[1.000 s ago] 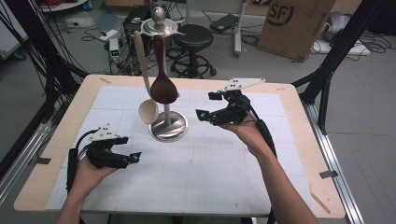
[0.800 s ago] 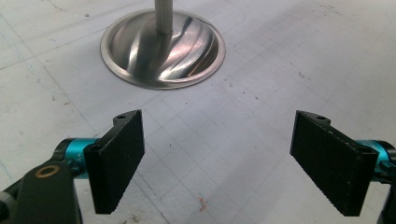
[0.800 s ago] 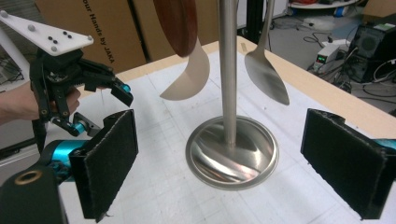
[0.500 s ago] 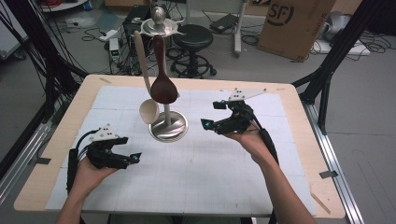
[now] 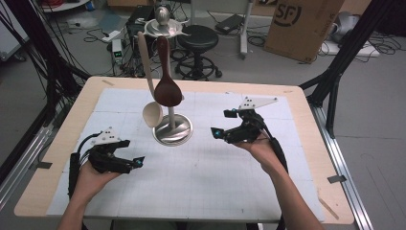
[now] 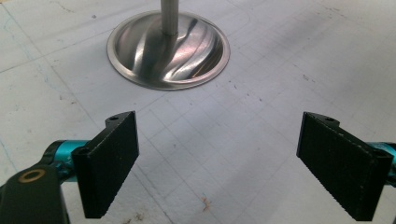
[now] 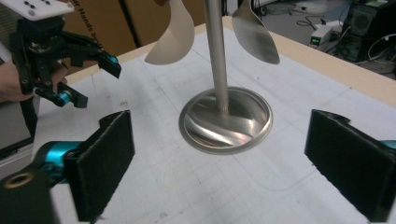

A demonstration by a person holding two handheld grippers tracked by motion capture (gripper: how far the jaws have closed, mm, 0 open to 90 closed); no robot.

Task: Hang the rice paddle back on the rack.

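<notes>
A metal utensil stand (image 5: 172, 129) stands mid-table, its pole rising to a hook ring (image 5: 163, 26). From it hang a dark brown spoon (image 5: 167, 91) and a pale spoon (image 5: 152, 114). My left gripper (image 5: 133, 162) rests low at the stand's near left. It is open with nothing between the jaws, which have just been opening. In the left gripper view the gripper (image 6: 219, 126) faces the stand's base (image 6: 168, 51). My right gripper (image 5: 222, 123) hovers to the right of the stand, open and empty, its jaws also just opening. In the right gripper view the gripper (image 7: 219, 126) frames the base (image 7: 226, 119).
A white gridded mat (image 5: 215, 177) covers the wooden table (image 5: 306, 120). The right gripper view also shows the pale spoon (image 7: 173, 35), the dark spoon's bowl (image 7: 257, 32) and the left gripper (image 7: 70, 60) farther off. Behind the table stand a stool (image 5: 198, 36) and a cardboard box (image 5: 301, 24).
My right gripper has sunk toward the table and drifted slightly right, away from the spoons. The left hand has stayed where it was.
</notes>
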